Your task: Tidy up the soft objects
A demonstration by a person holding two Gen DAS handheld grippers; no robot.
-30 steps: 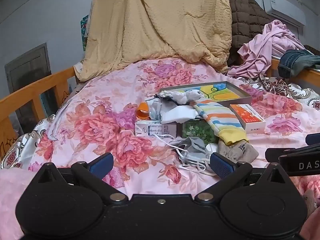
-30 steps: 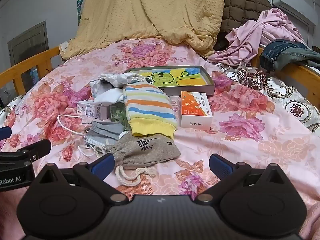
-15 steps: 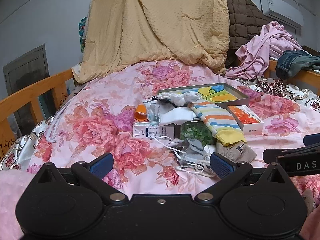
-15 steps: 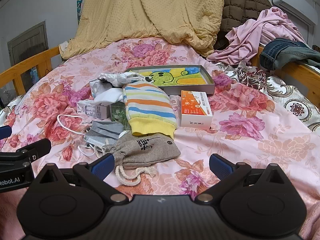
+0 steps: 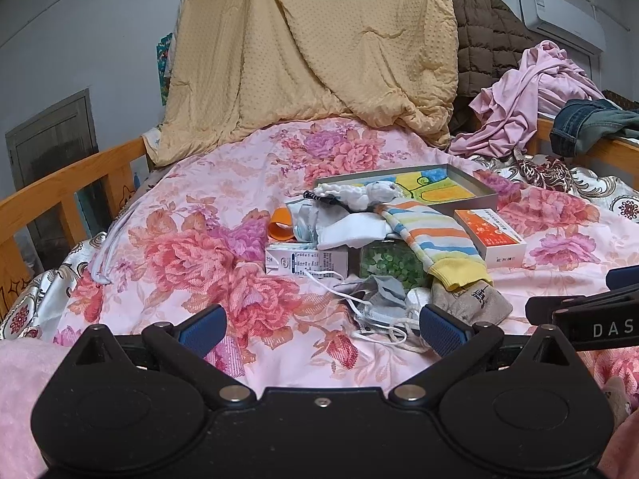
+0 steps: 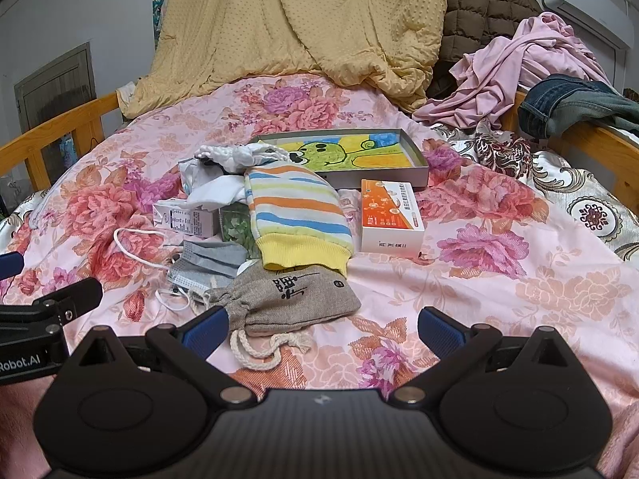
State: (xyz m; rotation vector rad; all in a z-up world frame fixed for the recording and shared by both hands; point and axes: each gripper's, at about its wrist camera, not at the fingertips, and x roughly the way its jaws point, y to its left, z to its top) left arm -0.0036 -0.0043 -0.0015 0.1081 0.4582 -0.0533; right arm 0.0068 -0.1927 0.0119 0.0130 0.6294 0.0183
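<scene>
A heap of small things lies mid-bed: a striped sock with a yellow cuff (image 6: 297,215) (image 5: 437,239), a beige drawstring pouch (image 6: 291,295) (image 5: 471,303), a grey face mask (image 6: 207,263) (image 5: 379,303), white cloths (image 6: 235,155) (image 5: 355,231) and a grey tray with a cartoon picture (image 6: 339,155) (image 5: 419,185). My left gripper (image 5: 319,325) is open and empty, short of the heap. My right gripper (image 6: 321,329) is open and empty, its left finger beside the pouch's cord.
An orange-white box (image 6: 389,217), a white carton (image 6: 185,219) and a green packet (image 5: 389,265) lie in the heap. A yellow quilt (image 6: 295,20), pink clothes (image 6: 515,64) and jeans (image 6: 575,101) are at the back. Wooden rails (image 5: 68,183) edge the bed.
Both views have shifted only slightly. Both grippers stay open, and nothing in the heap has moved.
</scene>
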